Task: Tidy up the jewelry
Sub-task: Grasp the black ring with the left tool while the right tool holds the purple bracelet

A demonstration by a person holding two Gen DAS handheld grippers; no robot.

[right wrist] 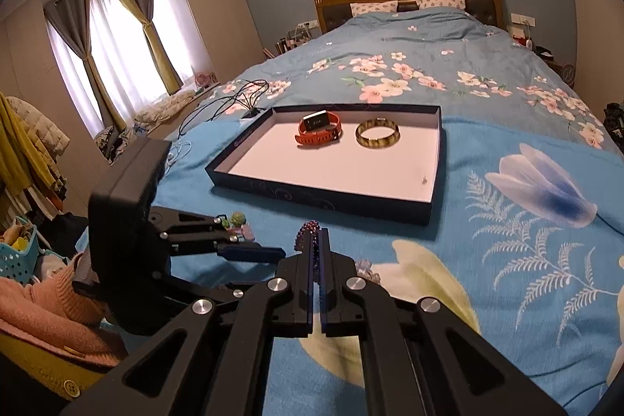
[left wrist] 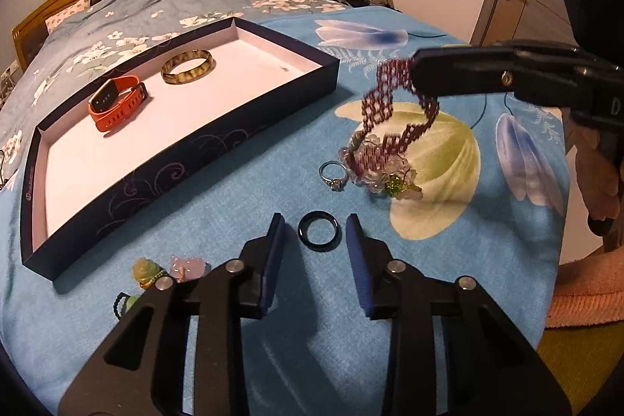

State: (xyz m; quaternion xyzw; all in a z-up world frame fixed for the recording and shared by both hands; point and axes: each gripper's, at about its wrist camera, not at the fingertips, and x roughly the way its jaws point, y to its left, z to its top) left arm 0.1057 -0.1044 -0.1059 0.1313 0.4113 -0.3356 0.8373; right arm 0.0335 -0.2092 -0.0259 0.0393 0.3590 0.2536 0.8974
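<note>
We hold the right gripper point(right wrist: 316, 252) with its jaws pressed together on the beaded purple bracelet point(left wrist: 394, 104). The bracelet hangs from the fingertips as a loose loop; its lower end, with clear and green bead ornaments, rests on the blue floral bedspread point(left wrist: 448, 34).

We hold the left gripper point(left wrist: 315, 234) low over the bedspread with its jaws apart. The dark ring point(left wrist: 319, 231) lies flat between the fingertips, and neither pad touches it. No earlier picture is given, so we state only this spacing.

The silver ring point(left wrist: 332, 175) with a stone lies on the bedspread just beyond the dark ring, beside the bracelet's ornaments. Small green and pink charms point(left wrist: 167, 269) lie near the left gripper's outer finger.

The dark blue tray point(right wrist: 312, 199) sits on the bedspread further toward the headboard. The orange watch point(right wrist: 319, 130) and the amber bangle point(right wrist: 377, 134) lie side by side, apart, near the tray's far edge.
</note>
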